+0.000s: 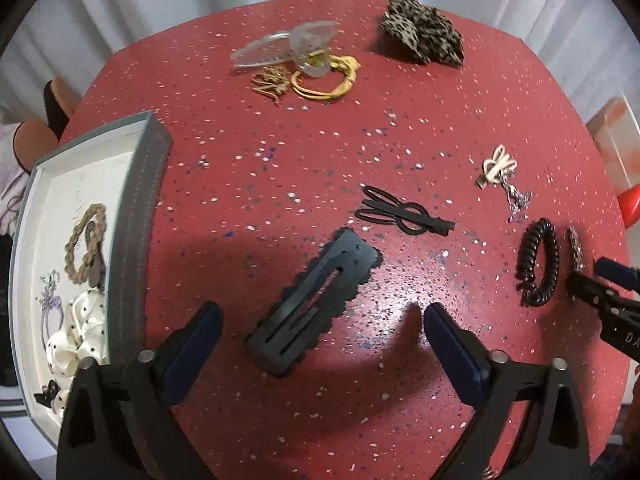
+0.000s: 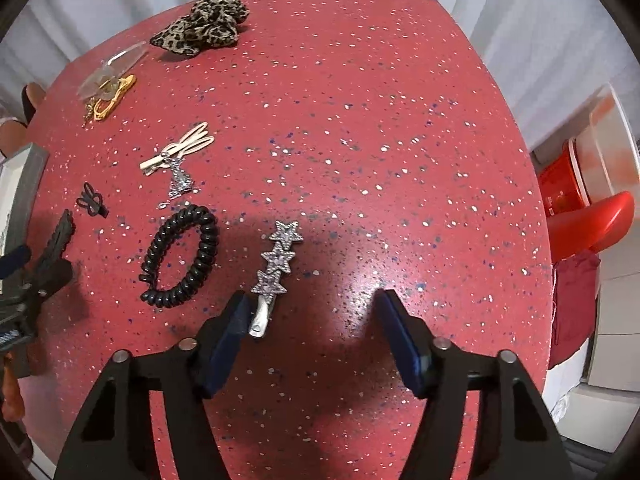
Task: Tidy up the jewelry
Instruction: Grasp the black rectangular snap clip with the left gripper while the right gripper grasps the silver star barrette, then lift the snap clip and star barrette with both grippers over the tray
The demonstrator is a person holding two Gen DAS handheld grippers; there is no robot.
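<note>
Right claw (image 2: 310,312) open, star clip (image 2: 276,264) seemingly touching left finger (image 2: 228,332)

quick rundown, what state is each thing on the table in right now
left claw: open, over the scalloped clip
scalloped clip: flat on table, not gripped
right claw: open, one finger beside the star clip
star clip: on table, not gripped
coil hair tie: loose on table
tray: open, holds scrunchies
leopard scrunchie: loose at far edge

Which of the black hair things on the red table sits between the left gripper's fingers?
The big scalloped-edge snap clip. The small looped black clip and the black coil hair tie lie farther off, outside the left gripper.
</note>
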